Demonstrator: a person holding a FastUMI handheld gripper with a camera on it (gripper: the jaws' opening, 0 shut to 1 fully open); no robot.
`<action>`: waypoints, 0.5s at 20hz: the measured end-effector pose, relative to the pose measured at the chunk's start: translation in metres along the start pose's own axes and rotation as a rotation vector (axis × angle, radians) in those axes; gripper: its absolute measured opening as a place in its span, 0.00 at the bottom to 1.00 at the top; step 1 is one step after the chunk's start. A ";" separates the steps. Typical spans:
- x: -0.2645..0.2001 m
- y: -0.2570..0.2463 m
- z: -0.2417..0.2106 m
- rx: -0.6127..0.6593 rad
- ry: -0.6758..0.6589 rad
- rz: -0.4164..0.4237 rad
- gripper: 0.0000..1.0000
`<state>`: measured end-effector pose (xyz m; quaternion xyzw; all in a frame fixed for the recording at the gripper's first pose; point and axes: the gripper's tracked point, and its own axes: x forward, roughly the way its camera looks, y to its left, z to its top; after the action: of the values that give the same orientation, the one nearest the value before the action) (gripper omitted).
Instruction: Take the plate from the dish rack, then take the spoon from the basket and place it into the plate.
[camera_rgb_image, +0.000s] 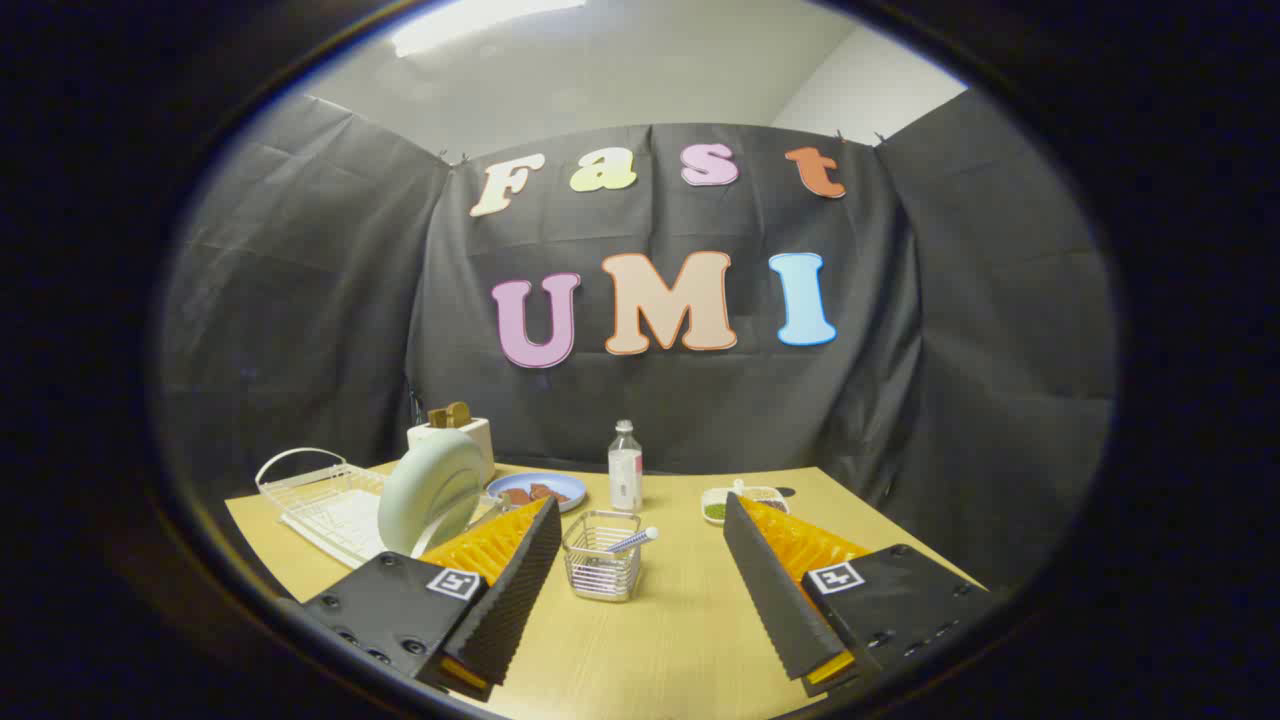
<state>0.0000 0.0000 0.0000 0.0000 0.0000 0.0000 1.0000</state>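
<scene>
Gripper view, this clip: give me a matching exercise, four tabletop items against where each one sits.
Things:
1. pale green plate
2. spoon
3. clear bottle
4. open gripper

Places:
A. upright beyond the basket, near the cloth wall
B. on edge in the white dish rack
C. fingers spread either side of the basket, touching nothing
D. leaning in the wire basket

Pairs: 1-B, 2-D, 3-A, 4-C

one plate (432, 492), one spoon (634, 540), one basket (602, 570), one bottle (625, 467)
</scene>
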 end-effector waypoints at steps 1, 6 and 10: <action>-0.001 -0.002 -0.001 0.002 0.002 -0.005 1.00; 0.001 -0.006 -0.002 0.015 0.012 -0.020 1.00; 0.001 -0.003 -0.003 0.009 0.014 -0.020 1.00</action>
<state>0.0012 -0.0032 -0.0027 0.0044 0.0069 -0.0098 0.9999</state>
